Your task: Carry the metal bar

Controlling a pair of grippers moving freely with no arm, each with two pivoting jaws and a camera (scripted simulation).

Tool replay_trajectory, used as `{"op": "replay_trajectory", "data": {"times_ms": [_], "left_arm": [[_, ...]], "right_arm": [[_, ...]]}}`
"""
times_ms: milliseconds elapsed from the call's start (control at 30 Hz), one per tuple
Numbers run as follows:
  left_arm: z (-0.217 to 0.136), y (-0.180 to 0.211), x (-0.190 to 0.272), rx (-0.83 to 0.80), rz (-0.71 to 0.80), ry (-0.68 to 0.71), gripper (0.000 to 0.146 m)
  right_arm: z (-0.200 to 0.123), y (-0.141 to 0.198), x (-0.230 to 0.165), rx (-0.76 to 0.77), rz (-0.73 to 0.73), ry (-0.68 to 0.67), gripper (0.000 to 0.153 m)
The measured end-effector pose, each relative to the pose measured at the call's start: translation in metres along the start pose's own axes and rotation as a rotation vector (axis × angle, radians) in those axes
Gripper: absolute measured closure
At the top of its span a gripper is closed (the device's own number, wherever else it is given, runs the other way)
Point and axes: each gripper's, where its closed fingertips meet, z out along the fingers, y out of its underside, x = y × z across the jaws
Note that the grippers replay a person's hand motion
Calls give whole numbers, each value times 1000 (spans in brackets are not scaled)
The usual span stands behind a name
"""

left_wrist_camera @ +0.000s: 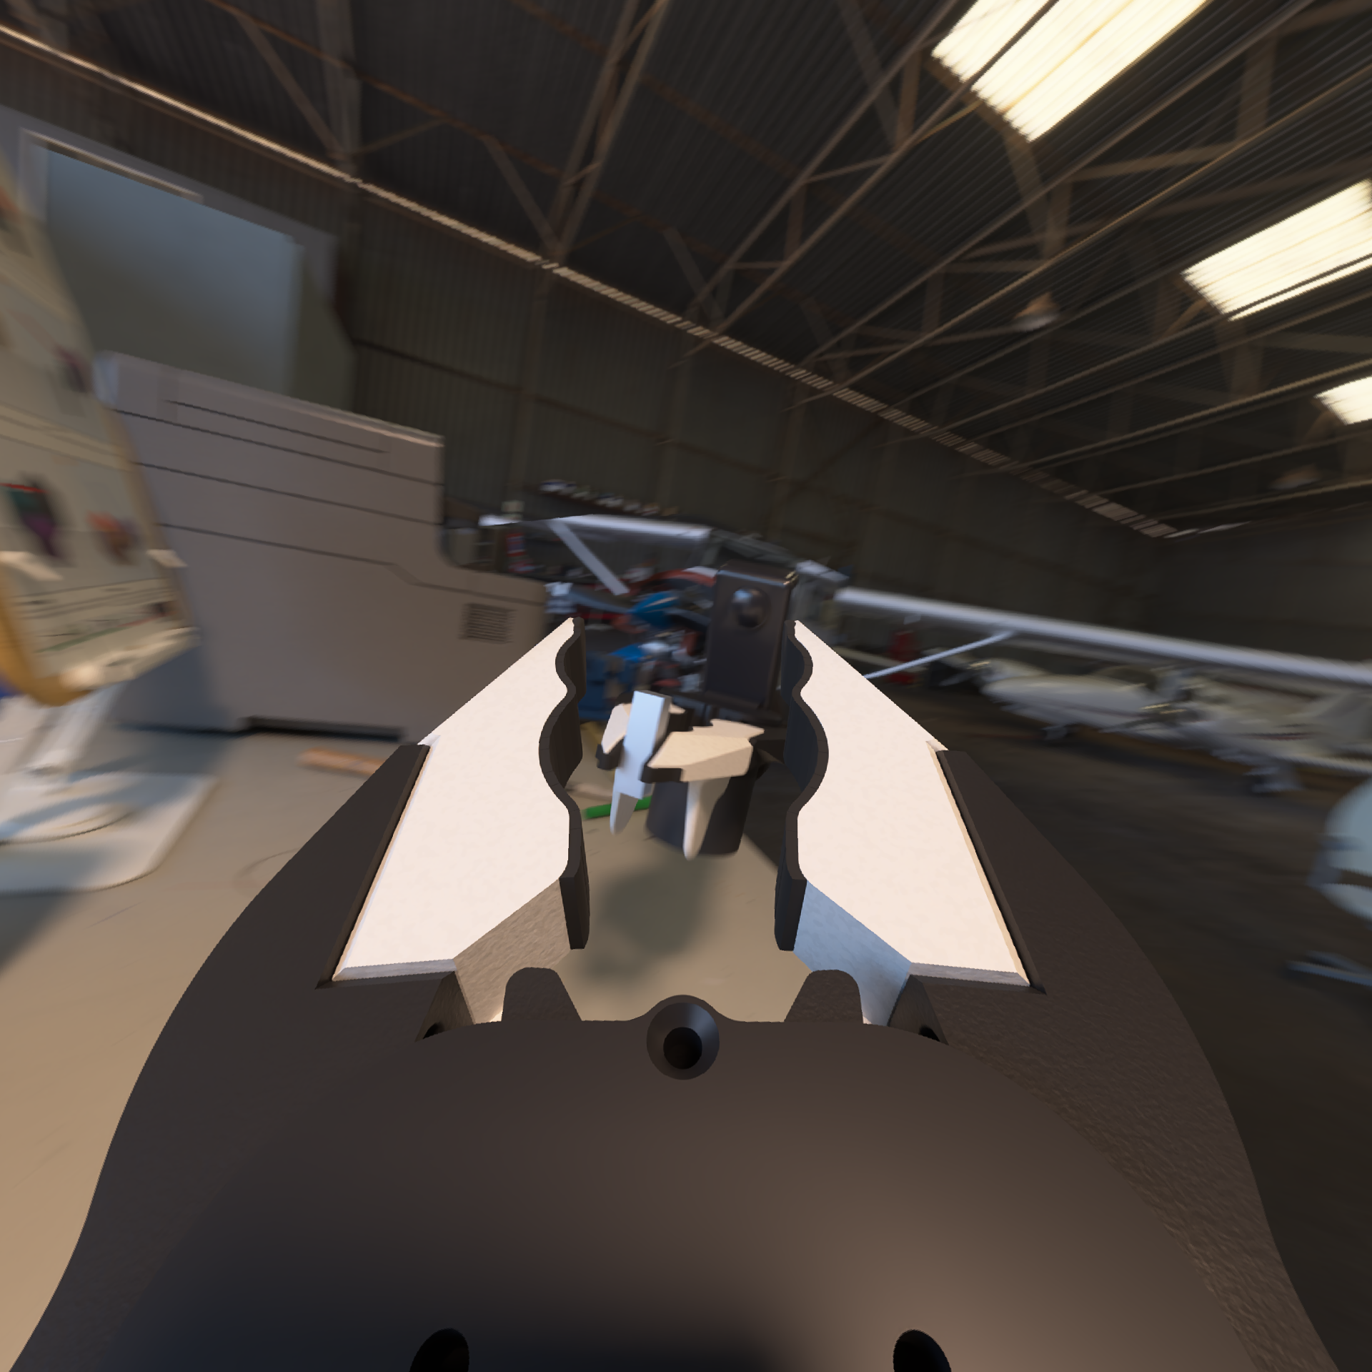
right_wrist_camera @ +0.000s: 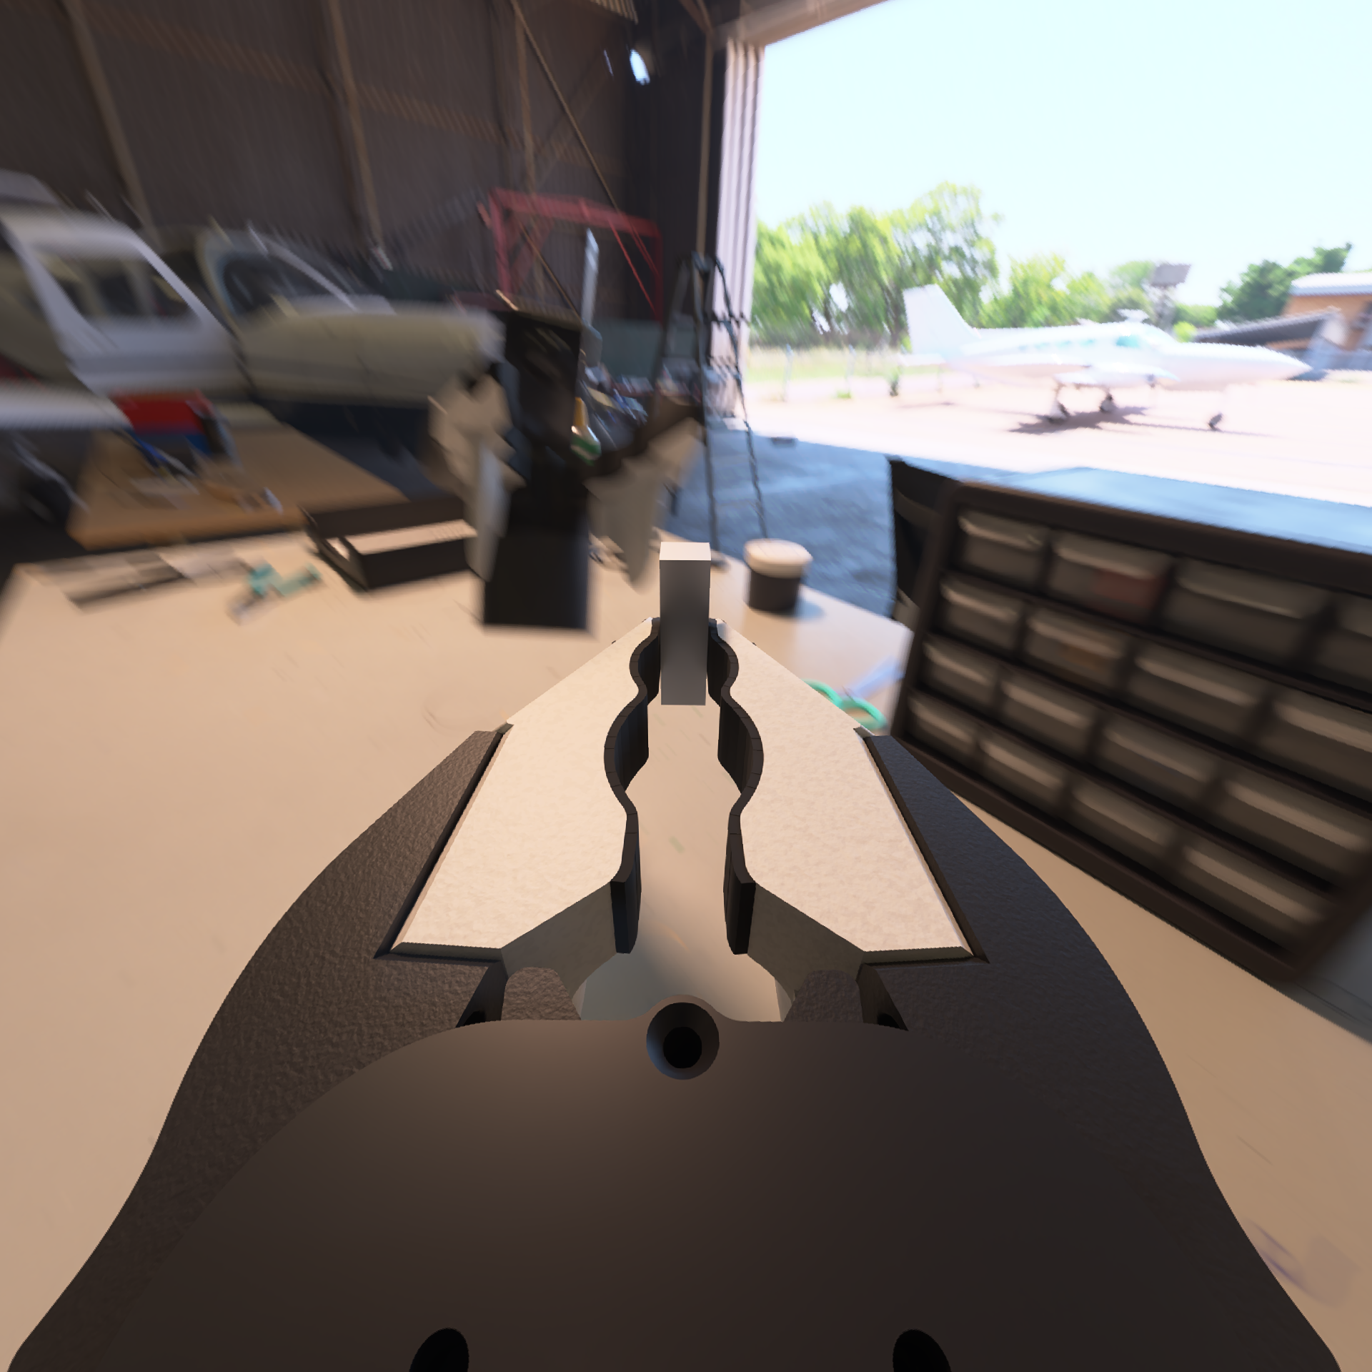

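Observation:
In the right wrist view, the metal bar (right_wrist_camera: 684, 586) is a short grey block standing upright between my fingertips. My right gripper (right_wrist_camera: 684, 631) is shut on its lower part, above the beige table (right_wrist_camera: 223, 742). My left gripper (left_wrist_camera: 684, 627) is open and empty, its fingers wide apart. Through that gap the right gripper (left_wrist_camera: 690, 750) shows farther off, tilted with its fingers pointing down over the table; I cannot make out the bar there. The left gripper appears as a blurred dark shape (right_wrist_camera: 534, 505) beyond the bar in the right wrist view.
A dark drawer cabinet (right_wrist_camera: 1114, 683) stands on the table to the right. A dark cup with a white lid (right_wrist_camera: 776, 583) and a flat dark box (right_wrist_camera: 393, 553) sit farther back. A white machine (left_wrist_camera: 297, 557) stands at the left.

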Motion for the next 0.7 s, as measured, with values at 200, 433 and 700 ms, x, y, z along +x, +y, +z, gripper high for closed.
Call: {"op": "replay_trajectory", "data": {"times_ms": [200, 433, 700], "left_arm": [[-67, 40, 9, -237, 432, -445, 109], [-13, 104, -61, -500, 402, -537, 119], [-40, 117, -142, -443, 499, -897, 142]], "right_arm": [[-76, 83, 85, -360, -195, 185, 142], [-88, 141, 132, -464, -177, 207, 142], [-120, 147, 155, -402, -54, 422, 142]]}}
